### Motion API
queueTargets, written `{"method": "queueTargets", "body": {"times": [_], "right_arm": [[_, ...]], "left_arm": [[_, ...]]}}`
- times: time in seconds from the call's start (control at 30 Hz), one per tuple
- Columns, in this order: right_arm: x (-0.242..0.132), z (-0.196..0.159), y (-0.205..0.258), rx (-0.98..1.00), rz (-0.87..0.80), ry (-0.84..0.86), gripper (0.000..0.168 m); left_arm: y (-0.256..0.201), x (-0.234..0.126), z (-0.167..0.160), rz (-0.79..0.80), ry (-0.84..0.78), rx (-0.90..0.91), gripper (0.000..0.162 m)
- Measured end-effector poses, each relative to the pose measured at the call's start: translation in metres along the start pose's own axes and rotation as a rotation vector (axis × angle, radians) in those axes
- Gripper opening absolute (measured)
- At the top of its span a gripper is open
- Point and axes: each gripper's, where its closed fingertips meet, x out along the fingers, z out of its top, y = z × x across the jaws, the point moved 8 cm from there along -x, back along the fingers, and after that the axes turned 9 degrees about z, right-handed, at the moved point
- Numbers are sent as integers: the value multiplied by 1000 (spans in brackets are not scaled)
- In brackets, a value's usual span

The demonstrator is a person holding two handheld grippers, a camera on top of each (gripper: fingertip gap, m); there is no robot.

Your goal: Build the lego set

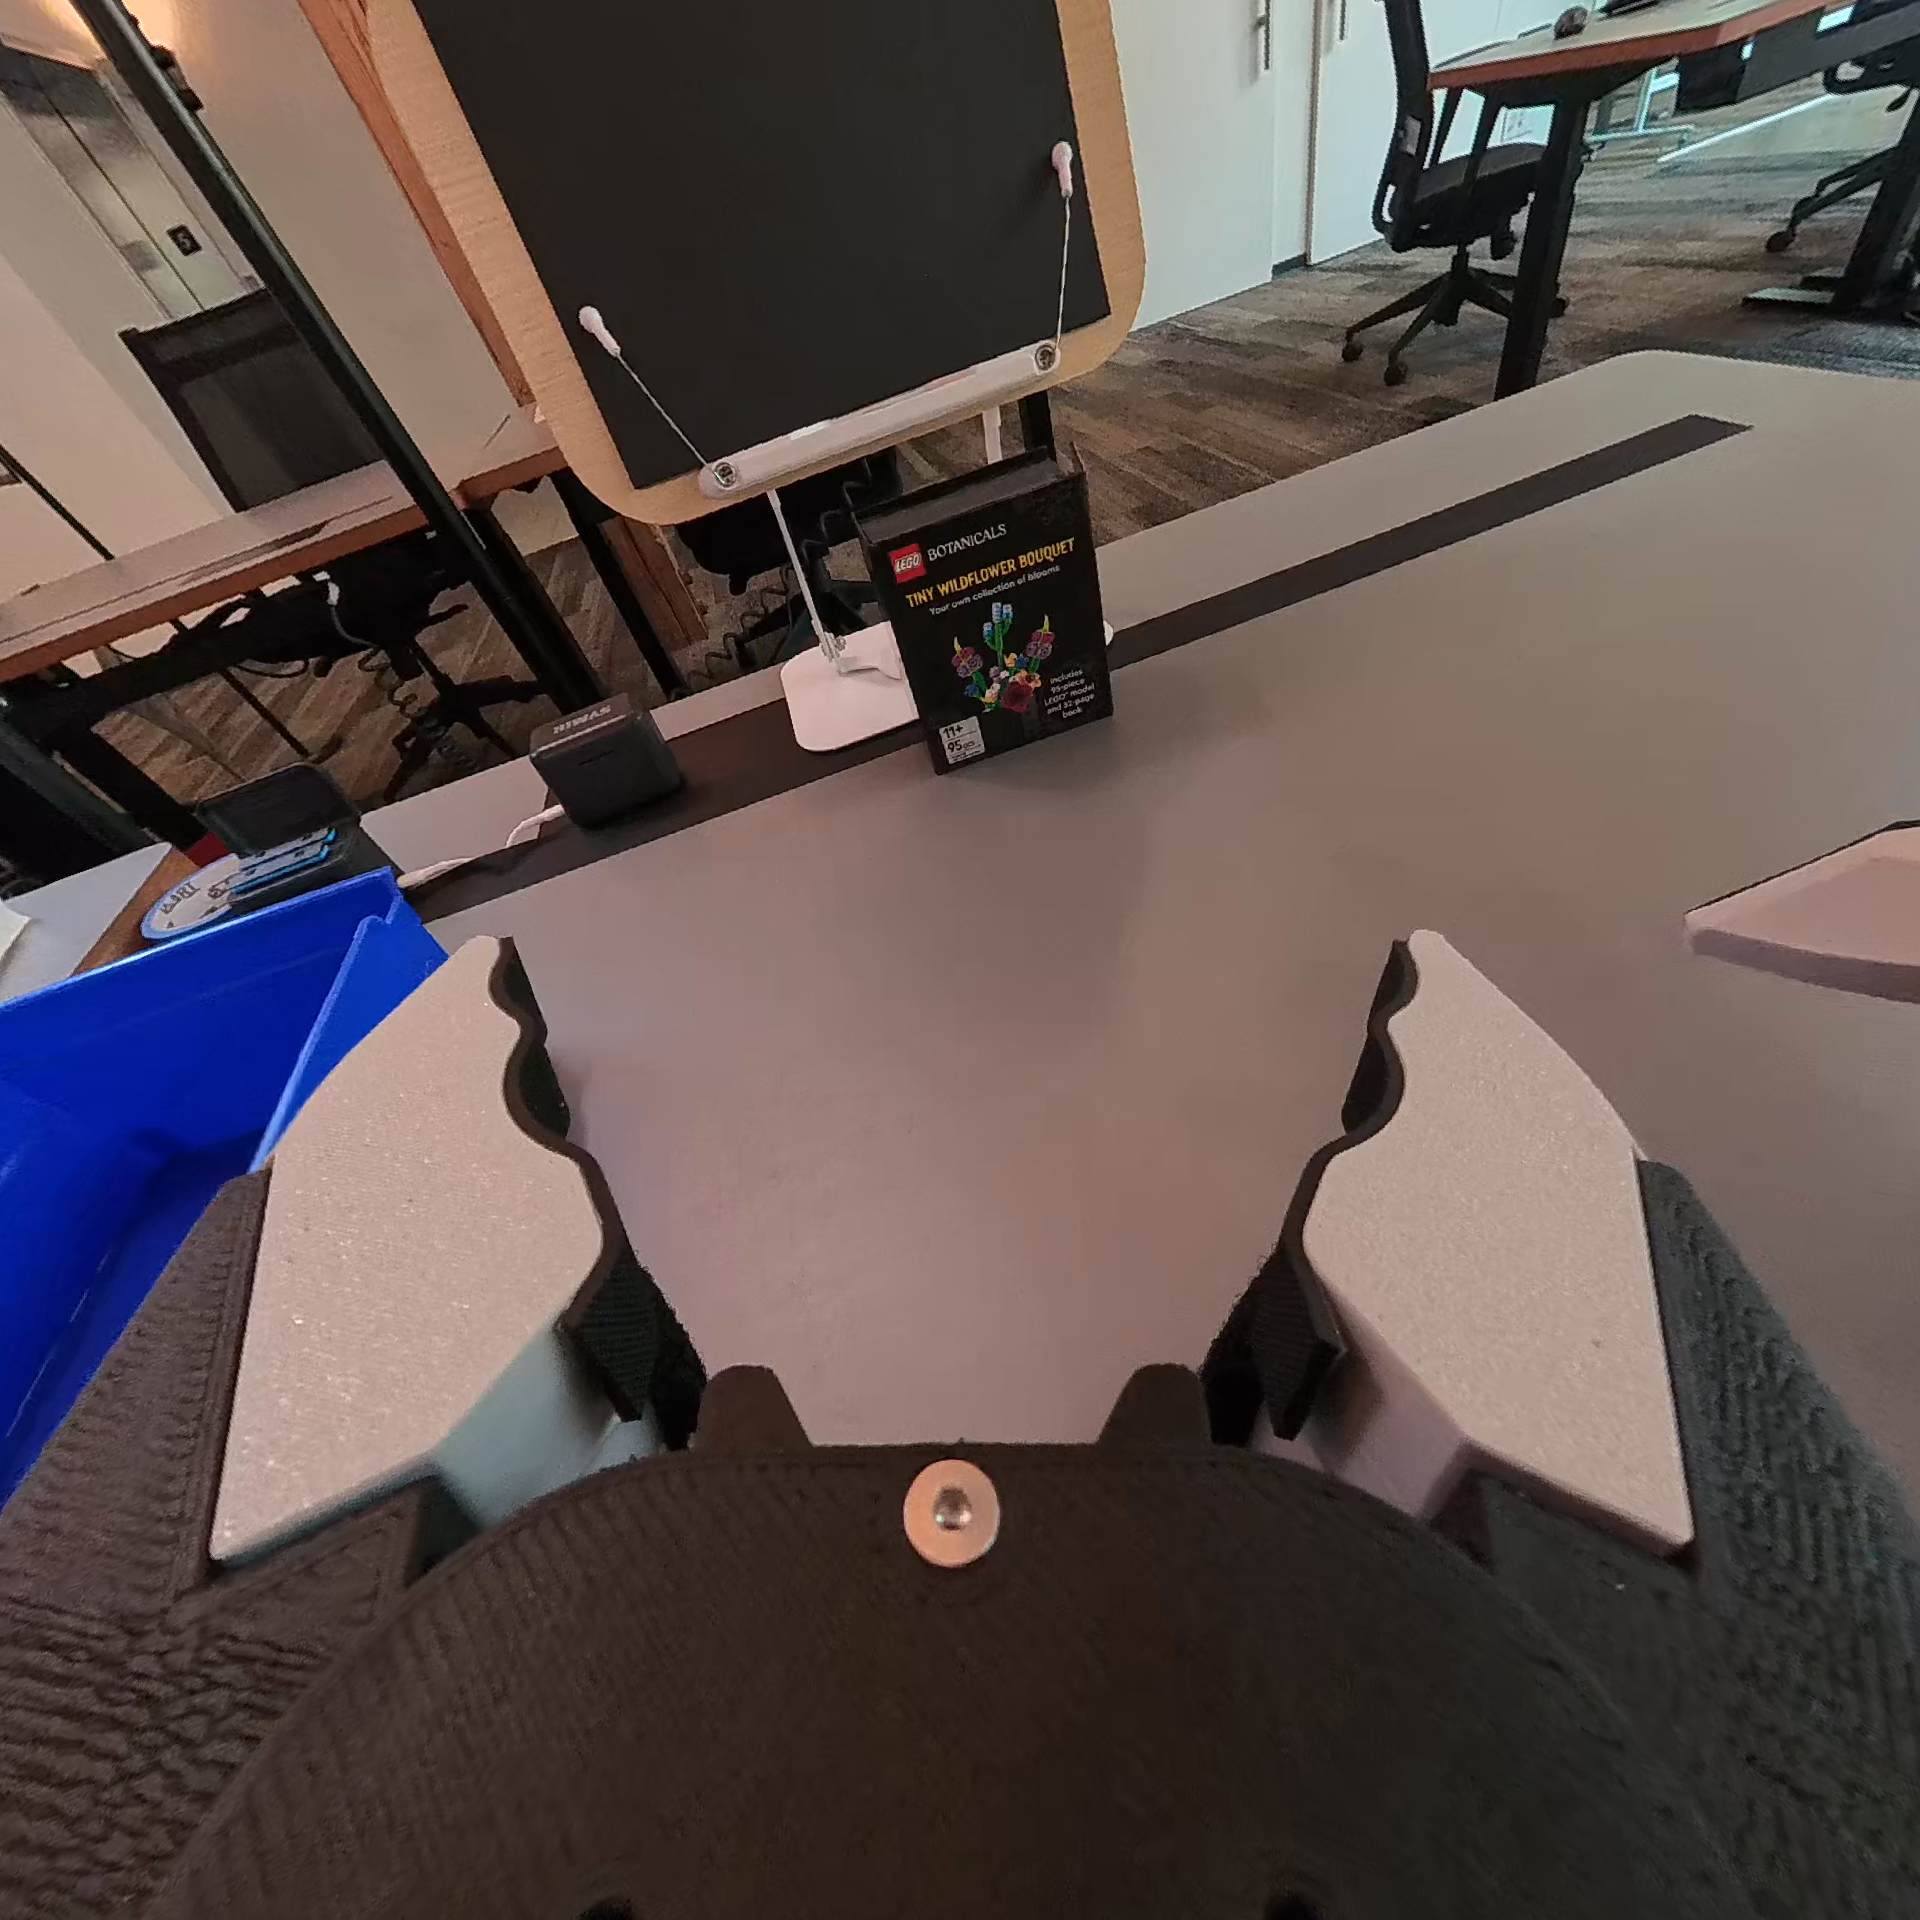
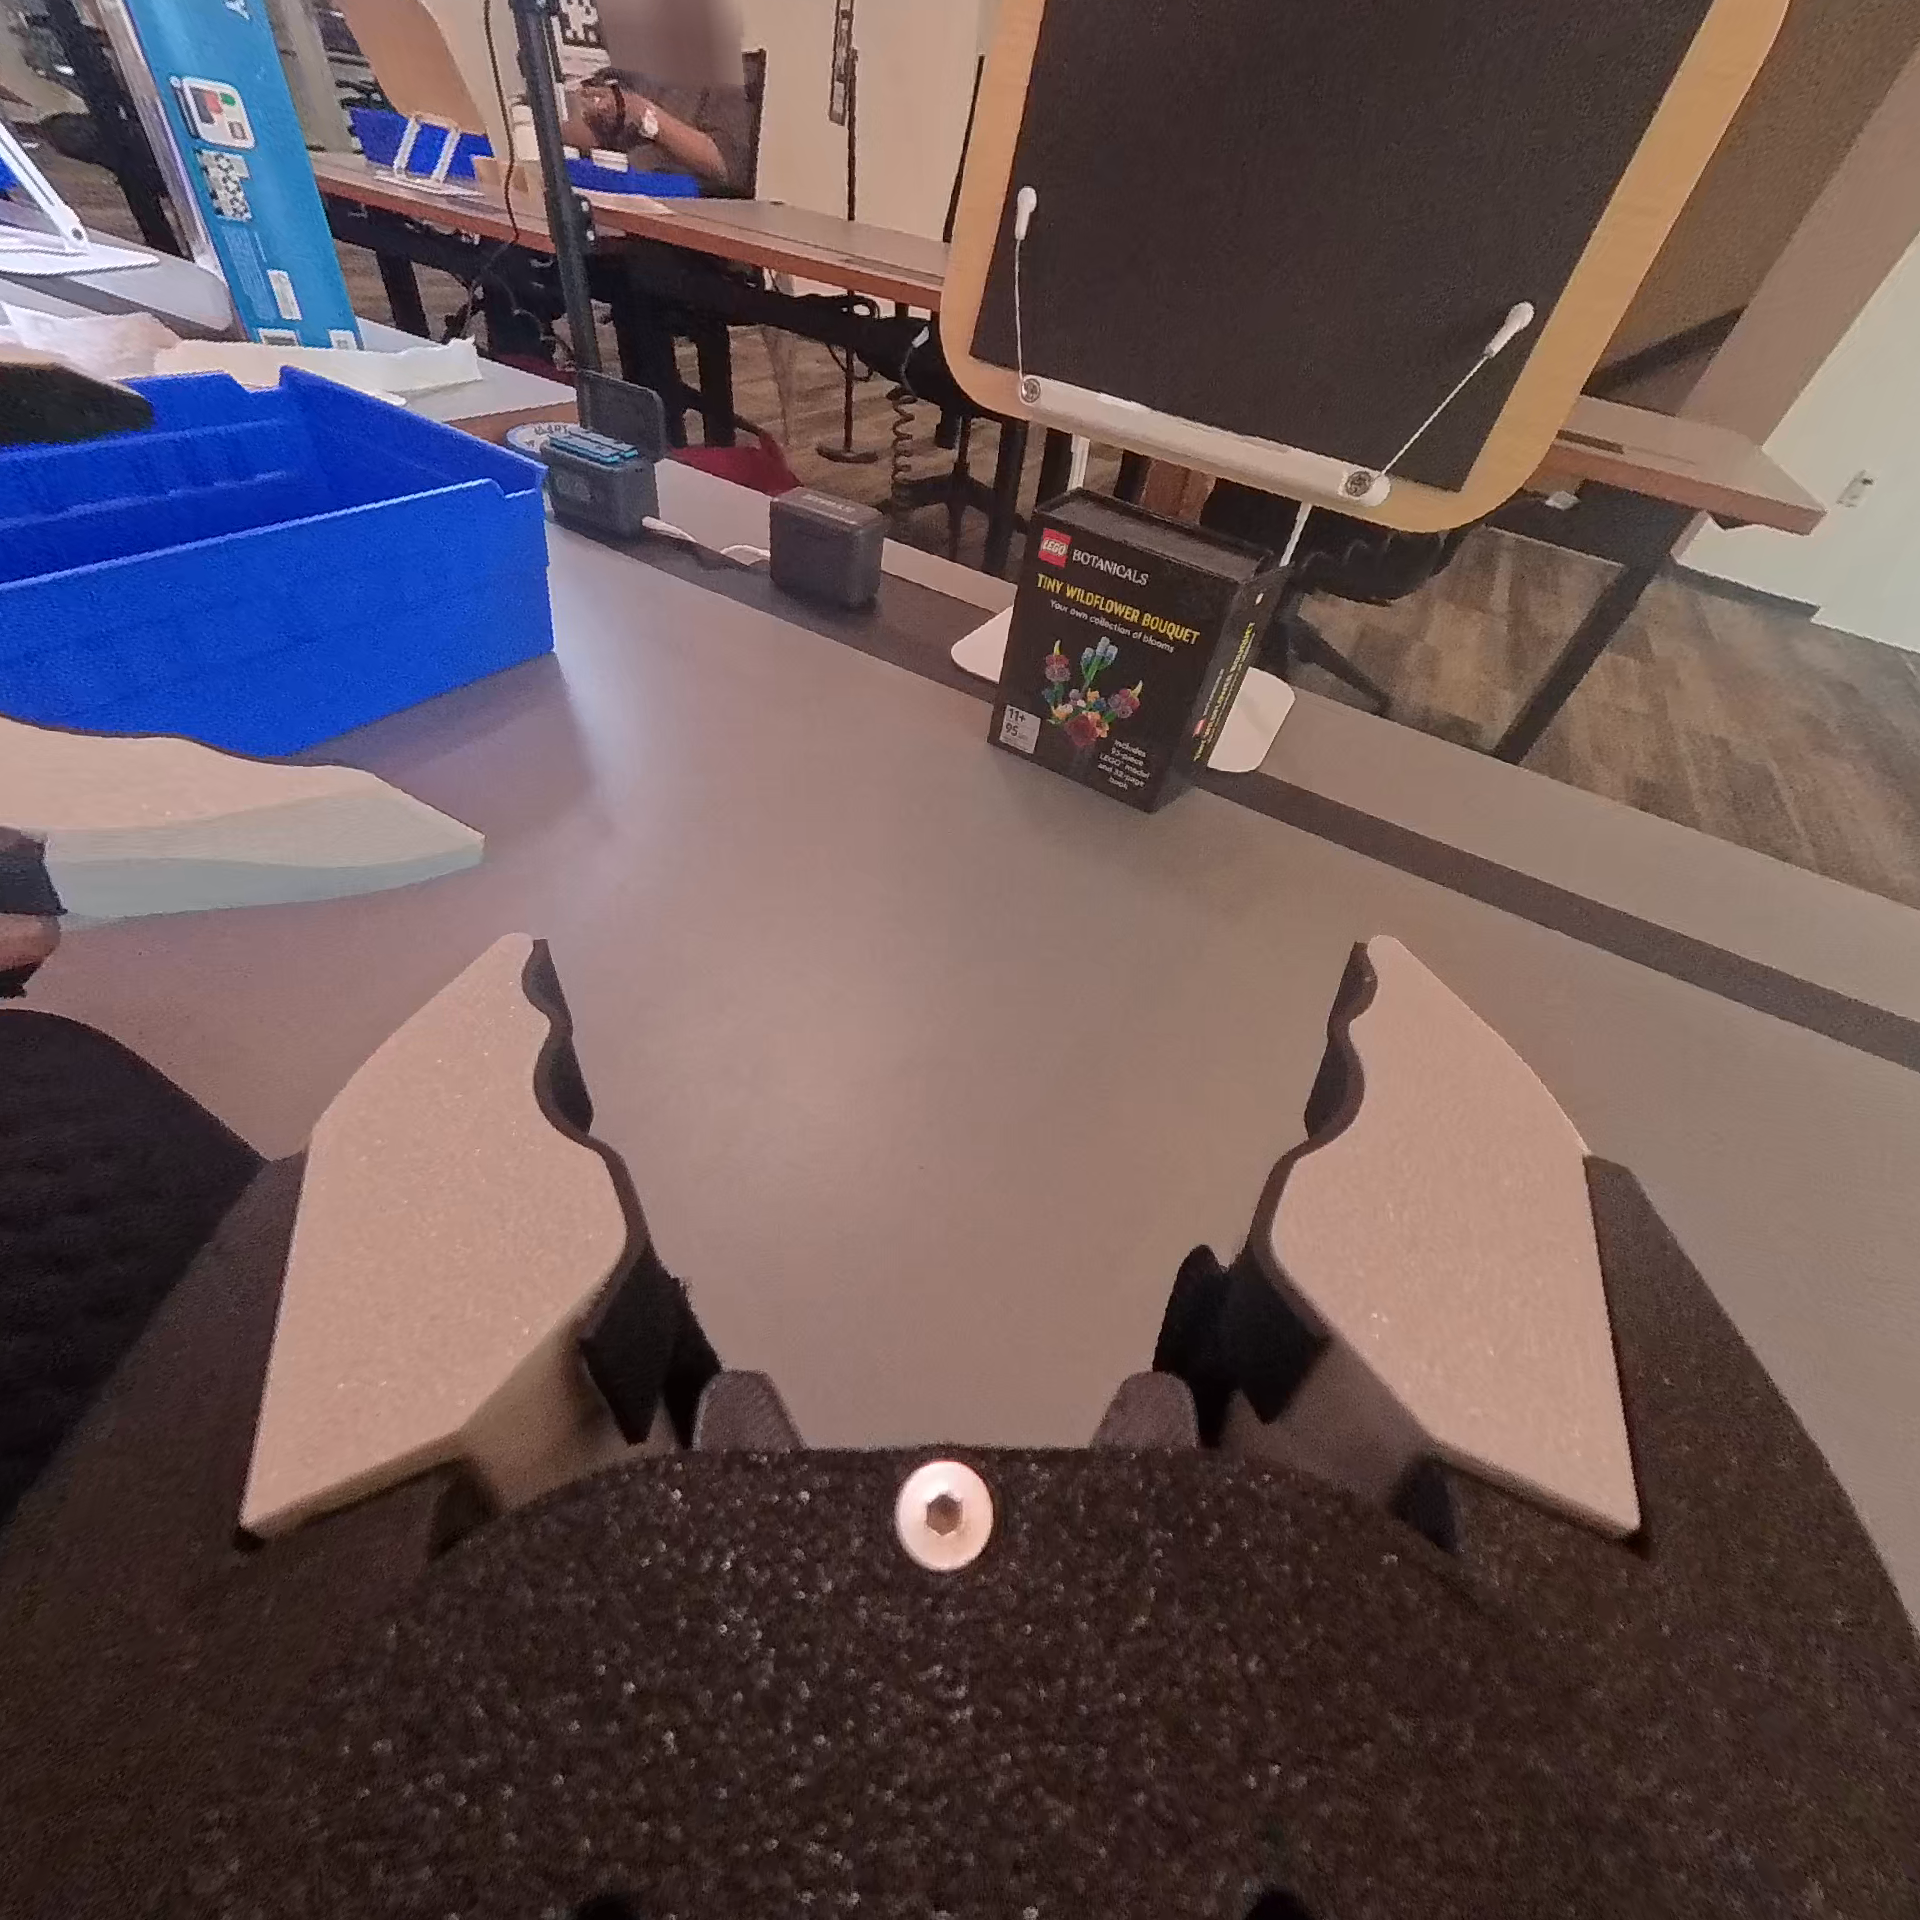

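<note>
Office desk, smooth grey tabletop (image 1: pixel 1039 935), both my claws idle above it.

I see the left gripper (image 1: pixel 951 997) and right gripper (image 2: pixel 951 997) spread wide, holding nothing; the upright black cardboard lego box (image 1: pixel 997 634) stands at the far edge, the blue plastic bin (image 2: pixel 270 613) to the left.

We see a grey worktop (image 1: pixel 1039 935) crossed by a dark strip (image 2: pixel 1558 883), a blue bin (image 2: pixel 260 592) at its left, a small dark cube (image 2: pixel 826 545), and office chairs (image 1: pixel 1455 197) beyond.
</note>
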Motion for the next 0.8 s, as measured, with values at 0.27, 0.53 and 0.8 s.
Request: {"method": "queueTargets", "body": {"times": [0.27, 0.53, 0.8], "right_arm": [[8, 4, -10, 74, 53, -40, 136], [36, 4, -31, -9, 37, 30, 137], [75, 5, -55, -18, 53, 59, 135]], "left_arm": [[-1, 14, -4, -9, 16, 2, 145], [-5, 49, -2, -36, 20, 19, 145], [-2, 93, 7, -18, 4, 34, 145]]}}
